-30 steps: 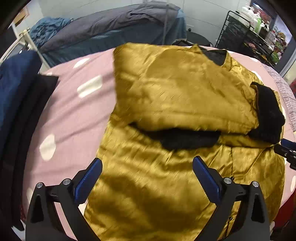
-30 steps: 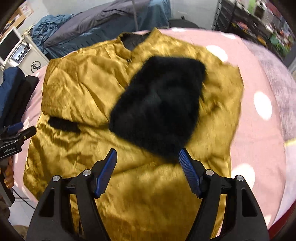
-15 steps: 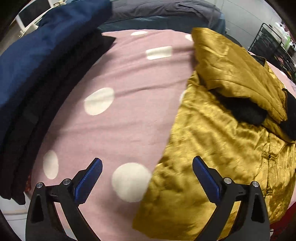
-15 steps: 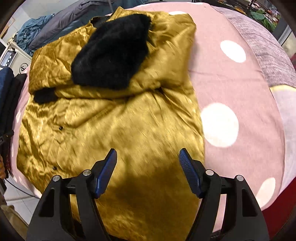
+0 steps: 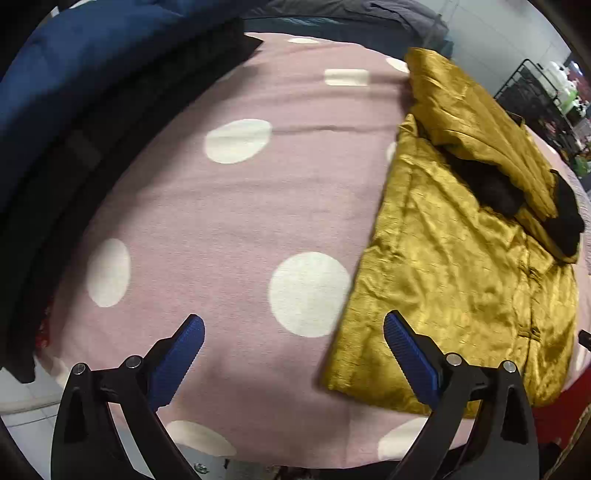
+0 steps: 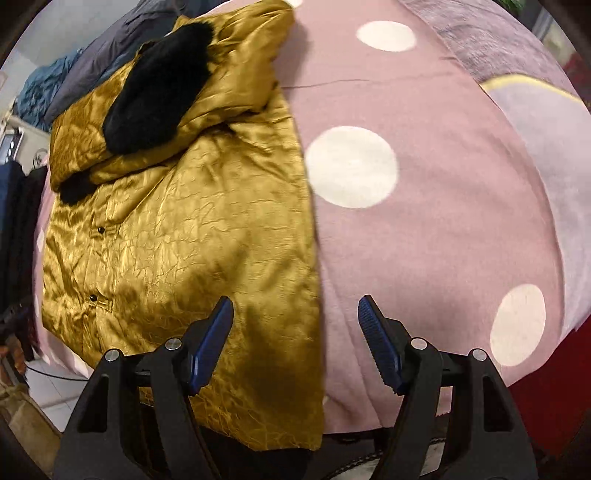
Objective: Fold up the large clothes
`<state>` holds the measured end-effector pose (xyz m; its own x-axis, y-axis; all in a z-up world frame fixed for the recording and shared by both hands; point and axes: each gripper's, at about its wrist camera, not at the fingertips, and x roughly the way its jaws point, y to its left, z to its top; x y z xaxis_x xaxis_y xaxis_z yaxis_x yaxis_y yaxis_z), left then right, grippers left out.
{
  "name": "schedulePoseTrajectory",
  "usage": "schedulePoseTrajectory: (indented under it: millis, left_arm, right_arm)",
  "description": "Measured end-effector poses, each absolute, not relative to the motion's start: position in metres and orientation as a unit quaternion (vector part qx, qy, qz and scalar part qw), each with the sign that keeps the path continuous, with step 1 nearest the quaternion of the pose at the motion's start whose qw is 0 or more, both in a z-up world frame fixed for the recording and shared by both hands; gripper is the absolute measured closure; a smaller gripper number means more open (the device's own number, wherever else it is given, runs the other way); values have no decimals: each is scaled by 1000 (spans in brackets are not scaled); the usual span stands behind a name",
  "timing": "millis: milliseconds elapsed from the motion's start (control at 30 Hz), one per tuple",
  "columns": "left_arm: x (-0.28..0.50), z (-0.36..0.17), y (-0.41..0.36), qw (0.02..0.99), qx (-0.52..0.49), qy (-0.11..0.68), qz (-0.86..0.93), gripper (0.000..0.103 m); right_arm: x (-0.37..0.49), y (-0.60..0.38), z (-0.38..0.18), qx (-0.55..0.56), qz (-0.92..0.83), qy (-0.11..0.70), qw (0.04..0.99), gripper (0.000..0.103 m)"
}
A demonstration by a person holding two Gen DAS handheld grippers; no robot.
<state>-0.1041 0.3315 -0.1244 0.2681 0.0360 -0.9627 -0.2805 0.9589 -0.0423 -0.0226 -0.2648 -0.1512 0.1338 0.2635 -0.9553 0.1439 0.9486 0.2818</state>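
Note:
A shiny gold jacket (image 5: 450,266) with black fur cuffs (image 6: 155,85) lies flat on the pink dotted cover (image 5: 229,221), sleeves folded across its chest. My left gripper (image 5: 293,326) hangs open over the bare cover beside the jacket's left hem corner, its right finger (image 5: 406,354) above that corner. In the right wrist view the same jacket (image 6: 184,229) fills the left half. My right gripper (image 6: 295,310) stands open astride the jacket's right side edge near the hem, nothing pinched.
Dark blue and black folded garments (image 5: 74,92) are stacked along the cover's left edge. A grey and teal heap (image 5: 351,14) lies at the back. A black wire rack (image 5: 535,92) stands far right. The cover's front edge (image 6: 480,387) drops off just below the grippers.
Both grippers have swept outward and back toward the near hem: the left one off the jacket to its left side, the right one to its right edge. The jacket itself has stayed put.

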Motion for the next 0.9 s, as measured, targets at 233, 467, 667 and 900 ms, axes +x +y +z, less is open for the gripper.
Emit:
schedulePoseTrajectory:
  millis: [233,467,667,900]
  left_arm:
    - [-94,-142,307,783,-94,615,20,8]
    - [-80,-180,295,743,-107,660,-38,22]
    - [-76,-192,280,734,-86,671,-56,31]
    - [-69,-187,281,721,-132,675,-85,82]
  right_arm:
    - [-49,-283,-167,202,65,674,708,33]
    - [-75,-276,-192,240,95,689,677,33]
    - [-86,-253,-193,237,132,698,662,35]
    - [-83,-238,-191,244,153,703,650,84]
